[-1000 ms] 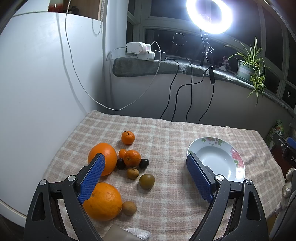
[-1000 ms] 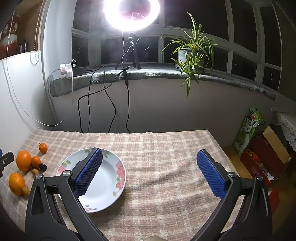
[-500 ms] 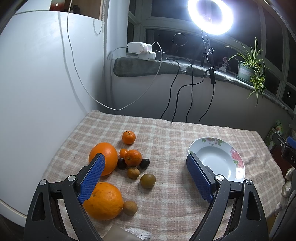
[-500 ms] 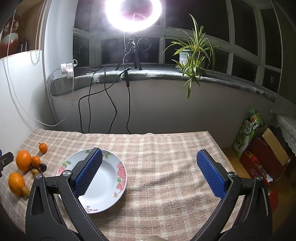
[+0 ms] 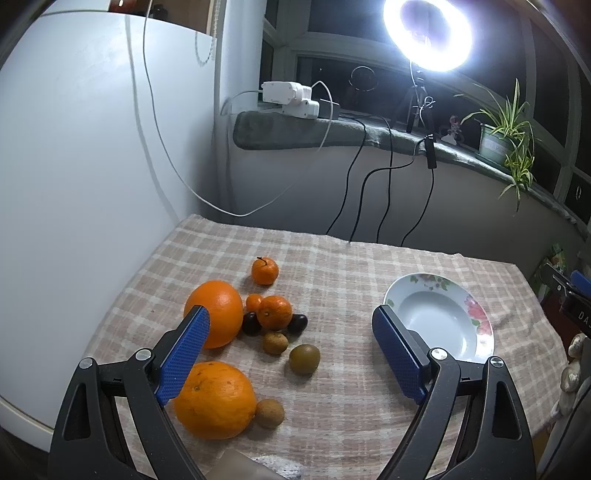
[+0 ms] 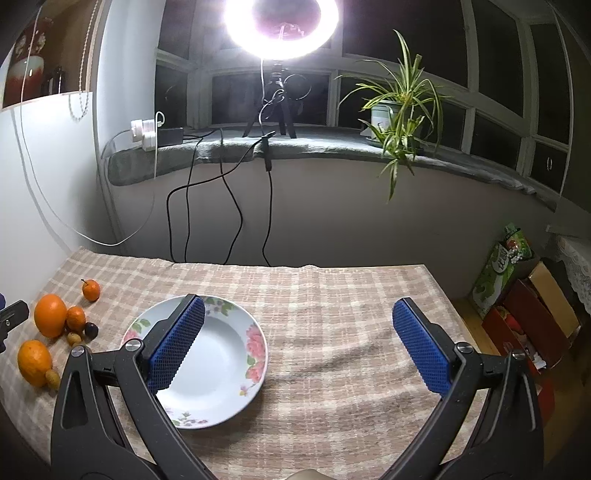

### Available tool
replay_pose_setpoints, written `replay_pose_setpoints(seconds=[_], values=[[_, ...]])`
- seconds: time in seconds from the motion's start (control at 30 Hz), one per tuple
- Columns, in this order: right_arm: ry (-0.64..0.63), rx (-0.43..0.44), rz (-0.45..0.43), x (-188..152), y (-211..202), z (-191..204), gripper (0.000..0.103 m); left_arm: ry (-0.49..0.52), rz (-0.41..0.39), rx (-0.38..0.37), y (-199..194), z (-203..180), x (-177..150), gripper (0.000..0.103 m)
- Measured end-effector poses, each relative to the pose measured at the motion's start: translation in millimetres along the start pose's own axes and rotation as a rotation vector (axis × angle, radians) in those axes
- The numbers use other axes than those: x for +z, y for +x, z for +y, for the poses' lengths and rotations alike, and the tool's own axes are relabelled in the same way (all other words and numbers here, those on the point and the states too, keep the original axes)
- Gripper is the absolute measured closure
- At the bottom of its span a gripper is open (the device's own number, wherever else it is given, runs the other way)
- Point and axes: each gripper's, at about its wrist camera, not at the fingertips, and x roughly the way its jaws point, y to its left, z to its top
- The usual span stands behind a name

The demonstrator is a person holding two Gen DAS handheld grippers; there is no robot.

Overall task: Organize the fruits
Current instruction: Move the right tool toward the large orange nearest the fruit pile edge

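Checked cloth (image 5: pixel 351 266) carries fruit (image 5: pixel 271 312) and a plate (image 6: pixel 255 349). Left gripper (image 5: pixel 291 345) hovers over the fruit, jaws spread — right gripper (image 6: pixel 297 341) hovers beside the plate, likewise spread, both empty.

Sole strong source: ring light (image 5: pixel 428 33) on the windowsill, blown out to white with a halo in both views. Windows black. Table (image 6: pixel 332 295) evenly lit; fruit casts short soft shadows toward the camera. Corners vignette dark. Fisheye bends sill and wall edges. Focus sharp, no motion blur.
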Motion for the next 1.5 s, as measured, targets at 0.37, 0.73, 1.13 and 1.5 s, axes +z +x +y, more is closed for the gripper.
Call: replay_pose_setpoints(seconds=[0.37,0.73,1.13,1.5], values=[[-0.058,0.097,0.023,0.3,7.3,34.1,0.000,-0.030,0.016,0.020,0.8,20.1,-8.2,0.013],[-0.096,0.329,0.105,2.7,20.3,81.1,0.000,-0.117,0.067,0.047,3.2,62.8,-26.8,0.013],[-0.147,0.663,0.284,-2.4,34.8,147.2,0.000,-0.190,0.127,0.015,4.3,87.0,-48.8,0.013],[-0.287,0.851,0.420,-18.1,42.1,219.0,0.000,-0.236,0.188,-0.025,8.8,90.9,-66.0,0.013]])
